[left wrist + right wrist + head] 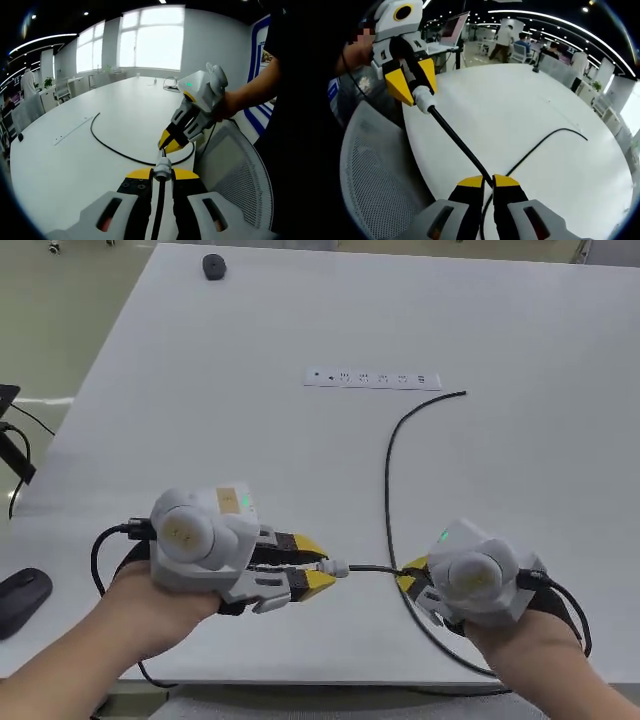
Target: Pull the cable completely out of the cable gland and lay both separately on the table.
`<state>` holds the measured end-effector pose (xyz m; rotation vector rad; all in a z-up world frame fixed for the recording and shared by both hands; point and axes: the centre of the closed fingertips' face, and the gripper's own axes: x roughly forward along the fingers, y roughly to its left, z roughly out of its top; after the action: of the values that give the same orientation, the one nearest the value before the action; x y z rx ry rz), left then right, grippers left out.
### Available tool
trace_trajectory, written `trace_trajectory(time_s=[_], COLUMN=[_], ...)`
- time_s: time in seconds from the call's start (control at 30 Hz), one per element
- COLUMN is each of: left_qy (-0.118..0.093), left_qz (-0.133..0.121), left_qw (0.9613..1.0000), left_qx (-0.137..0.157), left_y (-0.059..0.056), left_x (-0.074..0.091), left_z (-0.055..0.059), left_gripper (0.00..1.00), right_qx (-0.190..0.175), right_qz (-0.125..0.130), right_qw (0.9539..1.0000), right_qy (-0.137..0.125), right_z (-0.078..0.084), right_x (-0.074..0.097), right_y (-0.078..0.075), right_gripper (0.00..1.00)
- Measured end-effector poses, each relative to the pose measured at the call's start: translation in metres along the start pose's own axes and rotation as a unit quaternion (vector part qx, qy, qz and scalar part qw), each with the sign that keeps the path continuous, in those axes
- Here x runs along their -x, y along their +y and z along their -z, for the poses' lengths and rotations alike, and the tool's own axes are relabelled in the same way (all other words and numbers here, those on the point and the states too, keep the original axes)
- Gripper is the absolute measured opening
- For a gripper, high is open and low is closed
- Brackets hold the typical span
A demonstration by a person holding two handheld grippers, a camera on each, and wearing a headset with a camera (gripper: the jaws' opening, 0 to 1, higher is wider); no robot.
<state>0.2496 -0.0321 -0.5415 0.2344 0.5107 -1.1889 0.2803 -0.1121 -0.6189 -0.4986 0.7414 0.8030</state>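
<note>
A small white cable gland (337, 567) sits on the end of a black cable (388, 470), just above the white table's (250, 360) near edge. My left gripper (325, 566) is shut on the gland (162, 168), which pokes out between its yellow tips. My right gripper (405, 576) is shut on the cable (455, 140) a short way from the gland (422, 98). The stretch between them runs straight. Beyond the right gripper the cable loops off the table edge and curves back to its free end near the middle of the table. Each gripper faces the other (175, 137) (412, 80).
A white power strip (372, 378) lies flat at mid table. A dark mouse-like object (213, 266) rests at the far edge, another (22, 595) lower left off the table. A grey mesh chair (235, 170) stands below the near edge. People stand far behind.
</note>
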Motion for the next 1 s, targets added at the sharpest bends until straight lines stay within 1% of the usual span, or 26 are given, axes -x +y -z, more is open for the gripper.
trace_trajectory(time_s=[0.13,0.23,0.3,0.4,0.43,0.47,0.5,0.53,0.6,0.67,0.7,0.77,0.87,0.93,1.0], left_qy=[0.002,0.003,0.004,0.003,0.005,0.005,0.004,0.003,0.003,0.003,0.001,0.0,-0.006,-0.006,-0.004], left_qz=[-0.002,-0.003,-0.004,-0.004,-0.005,-0.005,-0.005,-0.005,-0.004,-0.004,-0.003,-0.002,-0.001,0.001,0.002], left_qw=[1.0,1.0,1.0,1.0,1.0,1.0,1.0,1.0,1.0,1.0,1.0,1.0,1.0,1.0,1.0], left_qx=[-0.001,-0.001,-0.002,-0.001,0.0,0.001,0.001,0.001,0.002,0.003,0.004,0.004,0.006,0.005,0.003], left_y=[0.0,0.002,0.002,0.003,0.003,0.003,0.003,0.004,0.003,0.004,0.003,0.003,0.004,0.003,0.003], left_x=[-0.001,-0.001,-0.001,0.0,0.0,0.0,0.0,0.0,0.0,0.0,-0.001,-0.001,0.0,0.0,0.0], left_z=[0.001,0.002,0.002,0.002,0.003,0.003,0.002,0.002,0.002,0.002,0.001,0.0,-0.003,-0.003,-0.002], left_gripper=[0.15,0.15,0.15,0.15,0.15,0.15,0.15,0.15,0.15,0.15,0.15,0.15,0.15,0.15,0.15], right_qx=[0.004,0.002,0.009,0.023,0.024,0.031,0.035,0.056,0.08,0.106,0.126,0.146,0.173,0.184,0.19], right_qz=[0.001,0.004,0.008,0.007,0.009,0.007,0.007,0.011,0.01,0.01,0.014,0.011,0.007,0.008,0.009], right_qw=[1.0,1.0,0.9999,0.9993,0.9991,0.9983,0.9979,0.9963,0.9939,0.9911,0.9884,0.9854,0.9811,0.979,0.9782], right_qy=[0.0,-0.006,-0.011,-0.028,-0.033,-0.048,-0.054,-0.064,-0.075,-0.079,-0.083,-0.087,-0.087,-0.088,-0.082], right_z=[-0.001,-0.002,-0.004,-0.011,-0.015,-0.023,-0.027,-0.035,-0.045,-0.053,-0.059,-0.067,-0.073,-0.077,-0.076], right_x=[0.001,0.004,0.008,0.017,0.02,0.025,0.029,0.034,0.039,0.04,0.04,0.038,0.033,0.029,0.025], right_y=[0.001,-0.001,-0.002,0.0,0.0,0.004,0.006,0.01,0.02,0.028,0.033,0.043,0.053,0.055,0.055], right_gripper=[0.01,0.01,0.02,0.04,0.06,0.1,0.12,0.12,0.11,0.11,0.1,0.1,0.1,0.1,0.09])
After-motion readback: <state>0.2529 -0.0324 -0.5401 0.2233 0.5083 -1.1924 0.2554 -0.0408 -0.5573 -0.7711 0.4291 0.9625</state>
